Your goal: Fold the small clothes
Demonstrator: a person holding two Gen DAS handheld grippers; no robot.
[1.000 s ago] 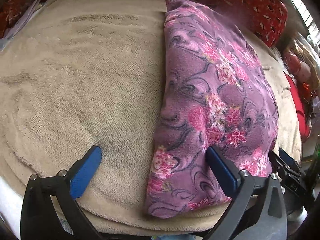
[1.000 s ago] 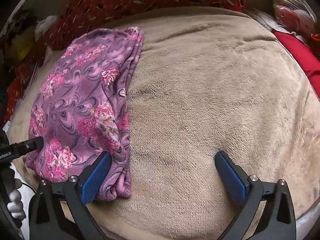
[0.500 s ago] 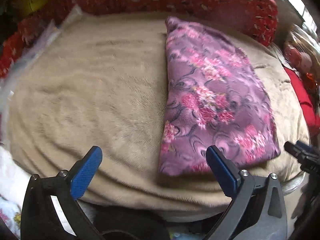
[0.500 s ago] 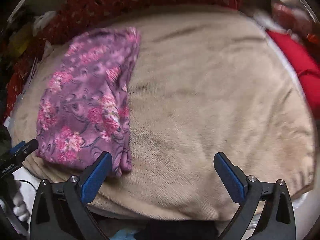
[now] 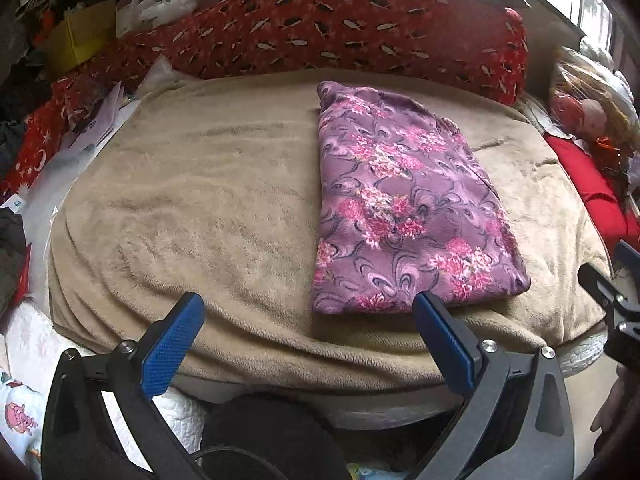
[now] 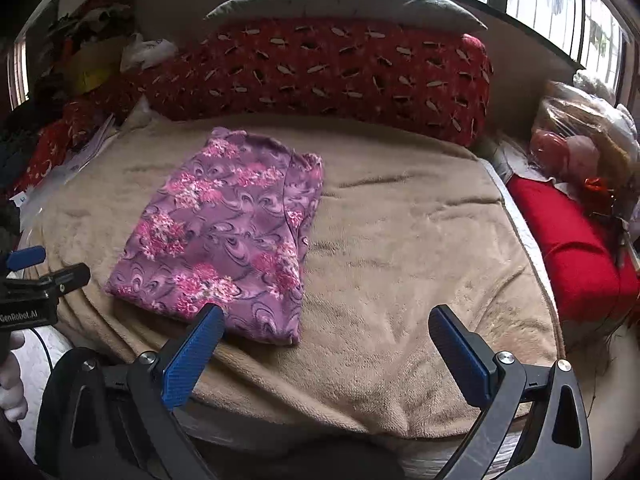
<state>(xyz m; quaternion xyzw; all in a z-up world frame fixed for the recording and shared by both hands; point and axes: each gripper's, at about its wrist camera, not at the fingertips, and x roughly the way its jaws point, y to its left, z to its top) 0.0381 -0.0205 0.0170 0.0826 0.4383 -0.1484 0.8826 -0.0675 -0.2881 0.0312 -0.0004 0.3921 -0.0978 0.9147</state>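
Observation:
A purple garment with pink flowers [image 5: 404,204] lies folded into a flat rectangle on the beige blanket [image 5: 208,200]. It also shows in the right wrist view [image 6: 228,236], left of centre on the blanket [image 6: 400,264]. My left gripper [image 5: 308,328] is open and empty, held back above the bed's front edge, just short of the garment's near edge. My right gripper [image 6: 326,338] is open and empty, near the garment's near right corner and clear of it. The right gripper shows at the far right of the left wrist view [image 5: 612,280], and the left gripper at the far left of the right wrist view [image 6: 36,276].
A long red patterned bolster [image 6: 328,72] lines the back of the bed. A red cushion [image 6: 568,248] and a bagged doll [image 6: 576,148] sit at the right. Papers and plastic [image 5: 92,128] lie at the left edge, with clutter and a yellow box [image 5: 80,36] behind.
Both grippers have pulled back from the garment toward the bed's front edge, so more of the bed and room shows. The garment lies still and folded.

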